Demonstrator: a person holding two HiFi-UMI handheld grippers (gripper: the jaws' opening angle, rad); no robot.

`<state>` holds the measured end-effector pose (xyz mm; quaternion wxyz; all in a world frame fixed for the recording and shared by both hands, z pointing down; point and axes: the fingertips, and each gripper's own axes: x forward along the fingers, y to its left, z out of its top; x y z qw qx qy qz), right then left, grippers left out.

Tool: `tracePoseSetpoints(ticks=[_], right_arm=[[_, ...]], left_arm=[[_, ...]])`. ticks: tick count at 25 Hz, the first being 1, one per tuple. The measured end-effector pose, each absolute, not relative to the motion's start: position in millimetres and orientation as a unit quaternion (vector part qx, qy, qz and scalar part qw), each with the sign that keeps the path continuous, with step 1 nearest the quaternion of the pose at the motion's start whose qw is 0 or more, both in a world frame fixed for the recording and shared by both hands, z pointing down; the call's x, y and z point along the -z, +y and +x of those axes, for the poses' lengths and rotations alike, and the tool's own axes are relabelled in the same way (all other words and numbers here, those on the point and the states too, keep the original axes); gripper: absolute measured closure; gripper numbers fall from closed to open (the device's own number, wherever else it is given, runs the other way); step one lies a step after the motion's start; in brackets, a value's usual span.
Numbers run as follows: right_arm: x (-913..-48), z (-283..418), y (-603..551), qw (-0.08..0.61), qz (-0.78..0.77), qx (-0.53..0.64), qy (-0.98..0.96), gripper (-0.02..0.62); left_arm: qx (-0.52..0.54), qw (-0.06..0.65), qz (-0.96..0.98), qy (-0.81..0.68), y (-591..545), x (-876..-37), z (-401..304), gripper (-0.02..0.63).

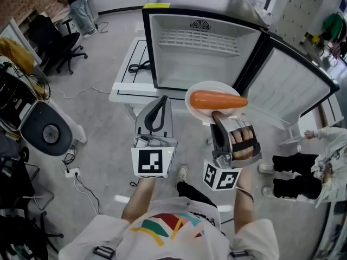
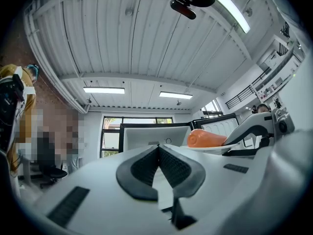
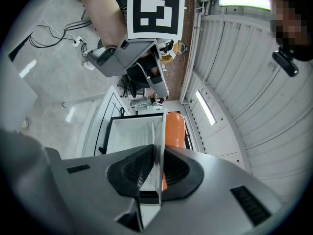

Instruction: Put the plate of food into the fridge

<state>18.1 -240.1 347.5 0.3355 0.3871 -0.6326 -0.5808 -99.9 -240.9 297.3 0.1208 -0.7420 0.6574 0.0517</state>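
Note:
The white plate (image 1: 201, 108) carries one big orange carrot (image 1: 217, 99) and is held in the air just before the open fridge (image 1: 203, 58). My right gripper (image 1: 216, 114) is shut on the plate's near rim; in the right gripper view the plate (image 3: 157, 131) stands edge-on between the pads, with the carrot (image 3: 174, 131) beside it and the fridge's bare white inside (image 3: 129, 138) behind. My left gripper (image 1: 163, 98) hangs left of the plate, jaws shut and empty (image 2: 158, 148). From there the carrot (image 2: 205, 138) shows to the right.
The fridge door (image 1: 287, 91) stands swung open to the right. A low white table (image 1: 126, 85) with a black cable (image 1: 140, 66) is left of the fridge. Office chairs (image 1: 57, 39) and a round white machine (image 1: 46, 131) stand at left; a seated person (image 1: 317, 167) is at right.

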Motion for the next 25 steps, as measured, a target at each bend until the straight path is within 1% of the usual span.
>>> tracePoseSetpoints(ticks=[10, 17, 25], right_arm=[[-342.8, 16.1, -326.3, 0.332, 0.384, 0.585, -0.633, 0.555], [-344.8, 13.6, -359.4, 0.33, 0.389, 0.585, -0.63, 0.555], [-327.5, -4.0, -413.5, 0.335, 0.396, 0.594, -0.615, 0.555]], left_arm=[[-0.047, 0.128, -0.735, 0.664, -326.5, -289.8, -103.9, 0.6], [-0.045, 0.13, -0.74, 0.658, -360.7, -293.1, -100.9, 0.6], [-0.049, 0.132, -0.745, 0.652, -416.1, -282.2, -116.5, 0.6]])
